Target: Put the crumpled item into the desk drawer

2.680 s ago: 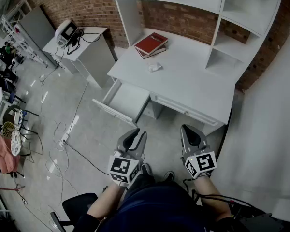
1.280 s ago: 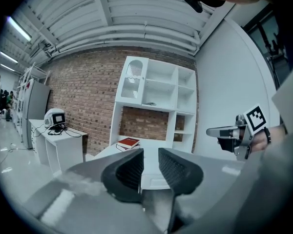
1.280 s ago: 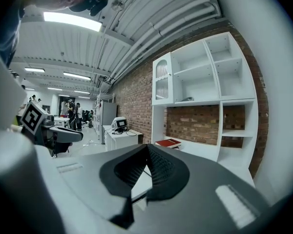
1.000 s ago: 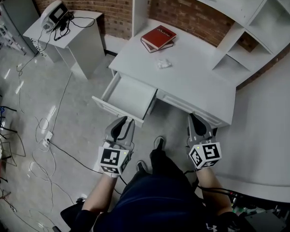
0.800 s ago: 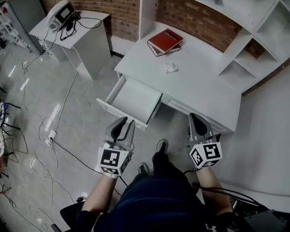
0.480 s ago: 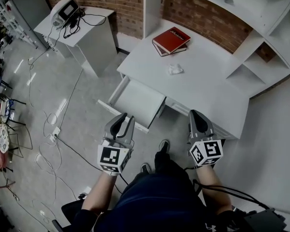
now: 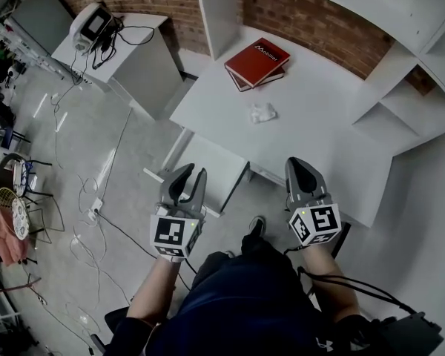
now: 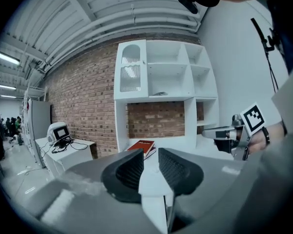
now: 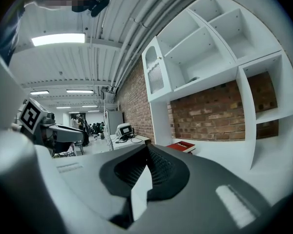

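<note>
With the drawer (image 7: pixel 219 165) open ready and the crumpled paper (image 7: pixel 262 112) unreached at the middle of the tabletop (image 7: pixel 319 121), the empty left gripper (image 7: pixel 190 175) hovers with fingers slightly spread, the right gripper (image 7: pixel 300 170) with fingers pressed together.

The crumpled item (image 7: pixel 262 112) and desk (image 7: pixel 319 121) are white, the book (image 7: pixel 257 58) red, the wall (image 7: pixel 311 17) red-brown brick

Lying on the desk (image 7: pixel 311 132), at its back left: book (image 7: pixel 256 61). Lying on the desk nearer its middle: crumpled paper (image 7: pixel 262 112). Hanging open from the desk's front left: drawer (image 7: pixel 208 170). Standing left of the desk: side table (image 7: pixel 144 50). Rising behind the desk: shelves (image 7: pixel 408 113). Hovering before the desk: left gripper (image 7: pixel 191 178), right gripper (image 7: pixel 300 173).
</note>
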A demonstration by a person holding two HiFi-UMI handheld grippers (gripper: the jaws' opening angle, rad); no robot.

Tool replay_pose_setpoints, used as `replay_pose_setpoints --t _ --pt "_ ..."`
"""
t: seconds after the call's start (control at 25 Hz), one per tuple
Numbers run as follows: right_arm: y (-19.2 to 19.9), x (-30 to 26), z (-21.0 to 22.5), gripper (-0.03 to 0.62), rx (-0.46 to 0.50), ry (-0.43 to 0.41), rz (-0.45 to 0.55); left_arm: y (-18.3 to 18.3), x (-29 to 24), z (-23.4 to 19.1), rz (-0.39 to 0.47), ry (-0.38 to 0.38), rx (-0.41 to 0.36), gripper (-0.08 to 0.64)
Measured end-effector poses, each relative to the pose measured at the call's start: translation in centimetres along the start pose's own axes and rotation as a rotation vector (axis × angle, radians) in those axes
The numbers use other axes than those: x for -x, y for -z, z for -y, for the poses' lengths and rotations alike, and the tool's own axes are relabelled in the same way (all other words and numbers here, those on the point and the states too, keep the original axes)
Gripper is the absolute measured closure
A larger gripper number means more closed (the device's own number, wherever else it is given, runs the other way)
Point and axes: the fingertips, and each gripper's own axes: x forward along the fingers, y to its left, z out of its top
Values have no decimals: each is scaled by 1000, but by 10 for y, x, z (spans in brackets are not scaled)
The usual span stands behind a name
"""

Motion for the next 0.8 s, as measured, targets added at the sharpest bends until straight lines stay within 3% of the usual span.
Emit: replay_pose_setpoints --t 0.2,0.4,0.64,0.8 --pt "3 -22 30 590 -9 -4 -16 -12 -39 1 12 -18 -65 456" --pt "14 -32 54 591 -33 36 -30 -10 -76 2 10 28 -158 465" --pt "14 -28 66 591 -48 140 -44 7 -128 -5 -59 141 -223 465" --pt "19 -15 75 590 -69 236 -61 16 -167 0 -85 237 -324 465"
